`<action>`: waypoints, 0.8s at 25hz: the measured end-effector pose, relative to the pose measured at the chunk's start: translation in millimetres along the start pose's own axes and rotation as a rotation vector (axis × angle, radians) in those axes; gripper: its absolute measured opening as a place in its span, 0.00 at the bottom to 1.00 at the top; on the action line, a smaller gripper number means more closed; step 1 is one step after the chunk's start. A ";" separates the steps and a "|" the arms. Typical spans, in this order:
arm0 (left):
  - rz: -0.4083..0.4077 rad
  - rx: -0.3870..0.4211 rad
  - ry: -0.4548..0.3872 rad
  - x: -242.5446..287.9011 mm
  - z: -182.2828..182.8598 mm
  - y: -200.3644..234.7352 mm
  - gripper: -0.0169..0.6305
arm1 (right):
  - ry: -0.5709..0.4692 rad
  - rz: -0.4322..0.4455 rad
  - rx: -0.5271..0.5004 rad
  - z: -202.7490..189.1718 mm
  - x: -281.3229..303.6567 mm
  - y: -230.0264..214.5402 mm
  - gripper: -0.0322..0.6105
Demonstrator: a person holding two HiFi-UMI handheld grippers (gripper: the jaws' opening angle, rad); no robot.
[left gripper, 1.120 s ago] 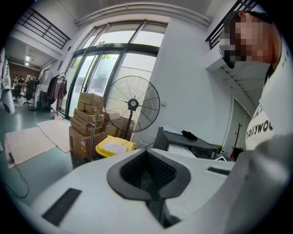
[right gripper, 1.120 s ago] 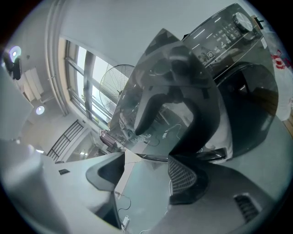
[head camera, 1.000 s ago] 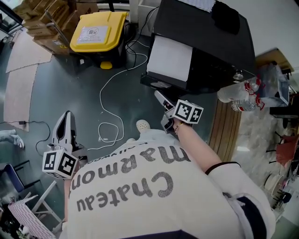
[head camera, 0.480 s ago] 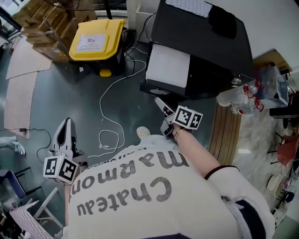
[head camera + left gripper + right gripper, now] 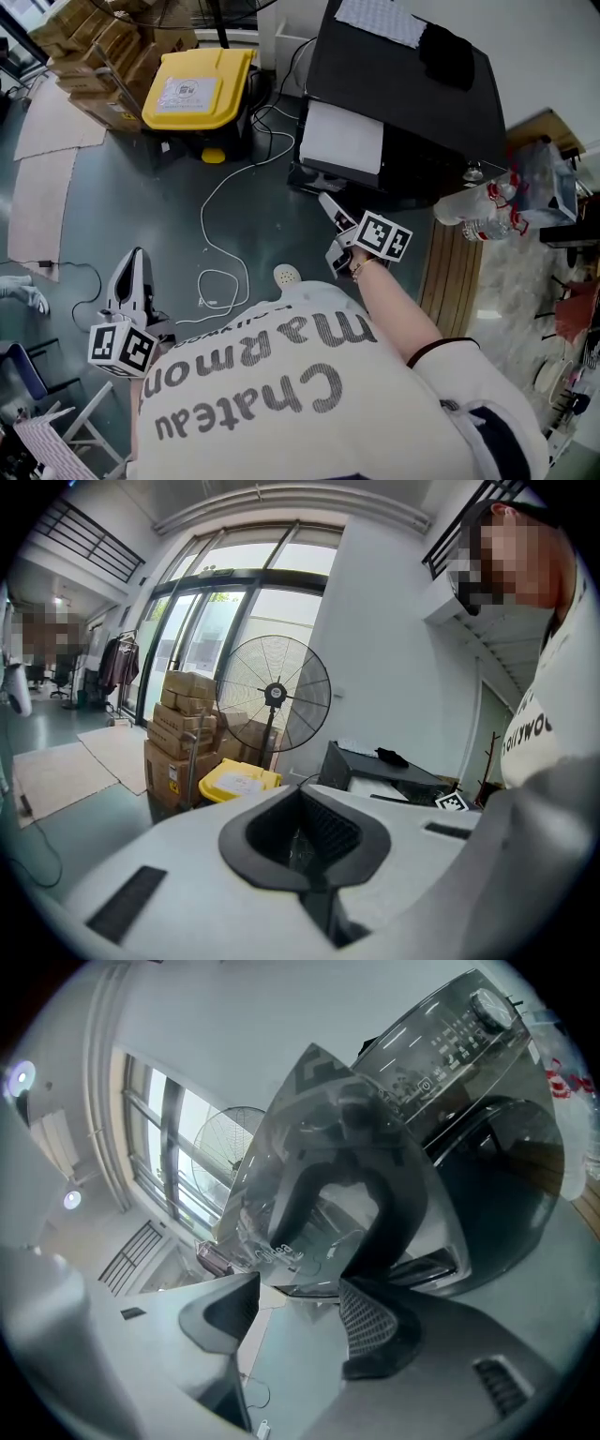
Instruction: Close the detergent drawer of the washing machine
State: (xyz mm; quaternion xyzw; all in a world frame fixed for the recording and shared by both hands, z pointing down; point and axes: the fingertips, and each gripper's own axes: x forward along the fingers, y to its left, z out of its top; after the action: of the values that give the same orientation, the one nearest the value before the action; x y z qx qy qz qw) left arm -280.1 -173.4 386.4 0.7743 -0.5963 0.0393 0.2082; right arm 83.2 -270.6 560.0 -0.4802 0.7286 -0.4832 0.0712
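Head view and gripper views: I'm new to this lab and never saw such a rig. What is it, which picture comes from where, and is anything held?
No robot here: a person holds a two-jaw gripper in each hand. The head view comes from a camera on the person's head, looking down at the floor. There the left gripper hangs low at the left; the right gripper reaches toward the black washing machine, whose pale drawer seems to stick out. A yellow bin and a white cable lie on the floor. The other two pictures come from cameras riding on the grippers, looking along their jaws. The left jaws are together, empty. The right jaws have just been closing a little but stand apart, gripping nothing.
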 end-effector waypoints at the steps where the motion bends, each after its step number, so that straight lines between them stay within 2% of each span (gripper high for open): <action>1: 0.003 0.000 -0.001 -0.8 0.3 0.9 0.04 | -0.003 0.001 0.006 1.1 0.6 0.1 0.49; 20: 0.058 -0.017 -0.017 0.4 2.3 9.8 0.04 | -0.025 -0.006 0.033 28.4 21.5 -6.6 0.49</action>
State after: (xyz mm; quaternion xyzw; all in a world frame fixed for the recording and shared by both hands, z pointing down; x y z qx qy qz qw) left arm -289.7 -176.6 387.1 0.7553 -0.6204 0.0335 0.2085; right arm 92.1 -305.8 558.1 -0.4871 0.7182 -0.4893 0.0866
